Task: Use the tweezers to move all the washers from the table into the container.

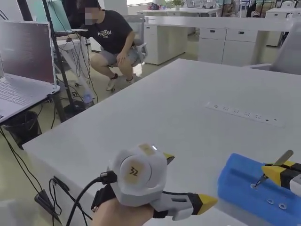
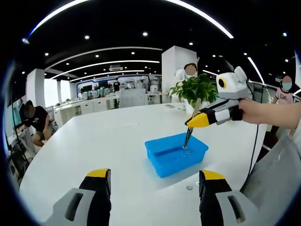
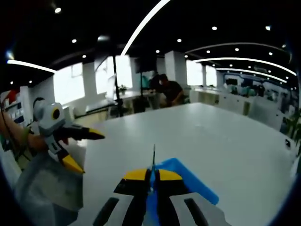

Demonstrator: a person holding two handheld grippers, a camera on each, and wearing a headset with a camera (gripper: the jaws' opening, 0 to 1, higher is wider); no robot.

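A white desk [image 1: 188, 108] is carrying a blue container [image 1: 235, 175]; the right hand-held gripper [image 3: 153, 175] is clamping the tweezers [image 1: 284, 157], tips reaching inside the container; washers [image 1: 276, 203] are lying inside it; another washer [image 2: 189, 188] is lying just beside it; the left hand-held gripper [image 1: 188, 180], jaws apart, is hovering near it.

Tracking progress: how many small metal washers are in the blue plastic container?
2 for certain: one small metal washer and a second washer, side by side on the floor of the blue plastic container. A third may sit at the tip of the metal tweezers; unclear.
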